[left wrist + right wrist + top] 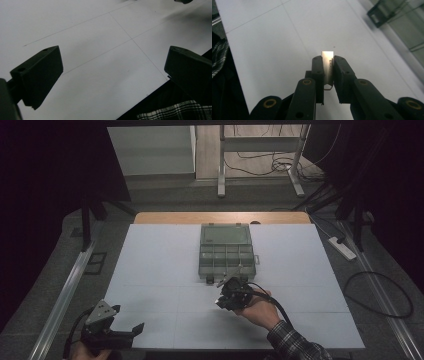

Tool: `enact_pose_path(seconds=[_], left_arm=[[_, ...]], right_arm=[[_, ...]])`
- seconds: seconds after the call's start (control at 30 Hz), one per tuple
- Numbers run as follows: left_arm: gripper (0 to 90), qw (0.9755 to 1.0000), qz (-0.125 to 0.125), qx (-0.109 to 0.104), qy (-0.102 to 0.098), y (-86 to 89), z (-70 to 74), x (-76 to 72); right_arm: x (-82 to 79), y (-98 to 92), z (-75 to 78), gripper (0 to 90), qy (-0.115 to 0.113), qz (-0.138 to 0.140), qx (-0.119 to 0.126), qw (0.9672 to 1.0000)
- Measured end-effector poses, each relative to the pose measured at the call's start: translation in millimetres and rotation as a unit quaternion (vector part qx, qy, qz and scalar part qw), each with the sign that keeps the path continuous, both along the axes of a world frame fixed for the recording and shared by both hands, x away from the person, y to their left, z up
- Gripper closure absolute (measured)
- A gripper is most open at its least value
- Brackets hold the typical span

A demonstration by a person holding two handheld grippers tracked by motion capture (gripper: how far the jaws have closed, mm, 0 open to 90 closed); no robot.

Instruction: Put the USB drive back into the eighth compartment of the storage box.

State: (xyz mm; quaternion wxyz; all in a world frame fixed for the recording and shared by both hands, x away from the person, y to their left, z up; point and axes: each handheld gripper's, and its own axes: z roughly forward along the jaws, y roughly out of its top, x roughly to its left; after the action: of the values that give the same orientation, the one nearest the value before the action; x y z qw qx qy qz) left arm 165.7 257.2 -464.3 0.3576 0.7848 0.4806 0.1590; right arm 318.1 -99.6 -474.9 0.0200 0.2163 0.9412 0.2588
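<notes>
- Over the near middle of the white table (150, 270), we are holding the right gripper (231, 296) just in front of the grey compartment box (227, 251), our right hand (257, 310) cupping it from below.
- From the high view we are seeing what the gripper views are not giving us: the box with its lid standing open at the far side, and a thin pale strip (235, 270) rising out of the right gripper at a slant toward the box's front row.
- Looking along the right gripper (328, 66) in its own view, we are getting the detail that the high view is blurring: the jaws are clenched on a flat metal strip (328, 62), its bright face squeezed between the pads.
- We are reading the strip as a narrow, shiny, silver-grey piece with a square-cut far end and dark lettering along one edge, too small to make out; a small bent tab is showing below the pads.
- We are seeing its long axis running in line with the jaws, the square end pointing away from the hand and poking just past the jaw tips, clear of the table.
- At the near left corner, we are keeping the left gripper (125, 330) released; in its own view the jaws of the left gripper (112, 67) are standing wide apart over bare table, with a checked sleeve (175, 112) at the lower edge.
</notes>
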Motion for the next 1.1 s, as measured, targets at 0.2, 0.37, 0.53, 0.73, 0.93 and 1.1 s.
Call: enact_pose_path(seconds=[0.2, 0.37, 0.53, 0.73, 0.93, 1.1], left_arm=[[2.1, 1.0000, 0.000, 0.000, 0.000, -0.1, 0.0, 0.0], [2.2, 1.0000, 0.001, 0.001, 0.000, -0.2, 0.0, 0.0], [2.2, 1.0000, 0.001, 0.001, 0.001, -0.2, 0.0, 0.1], [2.2, 1.0000, 0.001, 0.002, 0.002, -0.3, -0.1, 0.3], [2.2, 1.0000, -0.001, 0.003, 0.002, -0.4, -0.1, 0.5], [2.2, 1.0000, 0.000, 0.004, 0.002, -0.6, -0.2, 0.6]], right_arm=[[6.4, -7.2, 5.1, 78.5, -0.005, -0.016, 0.007, 0.9998], [12.4, -13.4, 8.7, 78.4, -0.011, -0.029, 0.011, 0.9995], [18.2, -18.9, 11.5, 78.5, -0.017, -0.039, 0.013, 0.9990], [28.2, -26.9, 14.7, 78.5, -0.025, -0.055, 0.016, 0.9980], [38.5, -34.0, 18.7, 78.5, -0.035, -0.071, 0.020, 0.9966], [47.1, -39.4, 21.5, 78.4, -0.042, -0.082, 0.025, 0.9955]])
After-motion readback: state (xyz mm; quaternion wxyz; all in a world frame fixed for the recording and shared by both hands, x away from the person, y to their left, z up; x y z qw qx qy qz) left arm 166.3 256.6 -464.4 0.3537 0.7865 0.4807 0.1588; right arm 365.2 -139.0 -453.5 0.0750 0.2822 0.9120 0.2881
